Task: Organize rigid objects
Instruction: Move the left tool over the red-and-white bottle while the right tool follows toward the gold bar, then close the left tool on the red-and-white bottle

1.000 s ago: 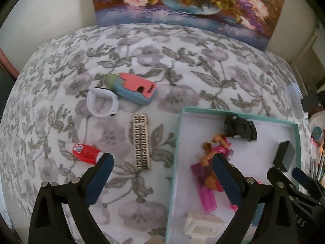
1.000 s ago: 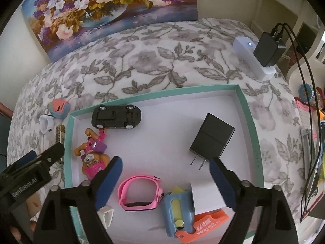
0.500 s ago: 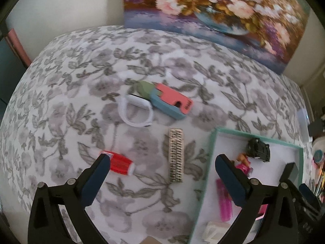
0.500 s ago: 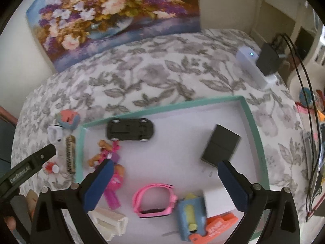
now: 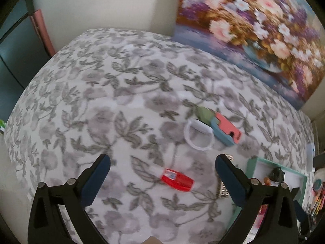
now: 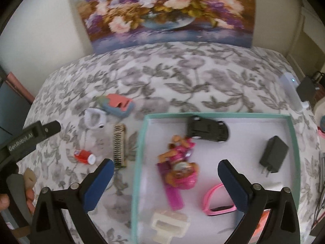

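On the floral cloth lie a red tube, a white watch band, a blue-and-coral case and a studded strip. My left gripper is open and empty, with the red tube between its fingertips. My right gripper is open and empty above the teal tray, which holds a black toy car, a pink pup figure, a black charger, a pink watch and a white clip.
A flower painting leans on the wall behind the table. A white device and a black plug sit at the right edge. The left gripper's body shows at the right wrist view's left side.
My left gripper has swung left, away from the tray, and now frames the red tube. My right gripper has shifted left over the tray's left part.
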Demonstrator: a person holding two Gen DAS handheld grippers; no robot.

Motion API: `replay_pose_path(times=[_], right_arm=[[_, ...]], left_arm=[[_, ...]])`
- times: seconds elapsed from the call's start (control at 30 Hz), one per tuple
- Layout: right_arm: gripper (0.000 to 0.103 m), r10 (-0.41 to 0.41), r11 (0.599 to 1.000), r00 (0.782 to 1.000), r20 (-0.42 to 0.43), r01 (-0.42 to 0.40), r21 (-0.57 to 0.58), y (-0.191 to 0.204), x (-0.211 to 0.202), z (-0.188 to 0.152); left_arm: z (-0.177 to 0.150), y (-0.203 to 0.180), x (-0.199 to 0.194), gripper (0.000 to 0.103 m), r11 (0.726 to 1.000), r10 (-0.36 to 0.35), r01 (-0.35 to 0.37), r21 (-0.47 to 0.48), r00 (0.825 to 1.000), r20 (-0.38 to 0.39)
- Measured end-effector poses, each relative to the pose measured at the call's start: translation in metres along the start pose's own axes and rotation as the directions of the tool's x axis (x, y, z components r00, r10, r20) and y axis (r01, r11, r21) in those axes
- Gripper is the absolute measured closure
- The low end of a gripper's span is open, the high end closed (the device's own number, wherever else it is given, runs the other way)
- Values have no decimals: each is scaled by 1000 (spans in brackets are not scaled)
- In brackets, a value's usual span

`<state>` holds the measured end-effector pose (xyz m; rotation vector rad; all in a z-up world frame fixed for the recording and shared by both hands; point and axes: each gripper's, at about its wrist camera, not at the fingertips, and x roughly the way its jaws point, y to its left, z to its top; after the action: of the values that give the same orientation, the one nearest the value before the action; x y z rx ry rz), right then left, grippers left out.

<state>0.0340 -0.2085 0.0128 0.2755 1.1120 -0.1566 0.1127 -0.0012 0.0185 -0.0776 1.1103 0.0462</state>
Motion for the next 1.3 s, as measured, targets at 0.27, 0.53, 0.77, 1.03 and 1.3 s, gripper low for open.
replay_pose_path(times=[0.27,0.53,0.77,1.03,1.3], right_arm=[[0,28,1000,1000,-7,-28,-7,26,6,-2],[0,20,999,998,-62,-21,-26,41,28,-4],[0,-9,1000,997,-78,8,-18,35,34,-2],[0,-28,999,996,-80,31,26,18,32,1],[0,-24,999,997,-79,28,45,10,30,4]], left_arm=[[1,26,13,0,999,-22,21,-43,999,-31],[-3,32,39,0,999,-45,42,-26,993,-110],[-15,14,65,0,995,-77,90,52,976,-201],[-21,-2,69,0,984,-73,107,145,973,-219],[-33,-21,86,1,972,-46,101,213,967,-250]])
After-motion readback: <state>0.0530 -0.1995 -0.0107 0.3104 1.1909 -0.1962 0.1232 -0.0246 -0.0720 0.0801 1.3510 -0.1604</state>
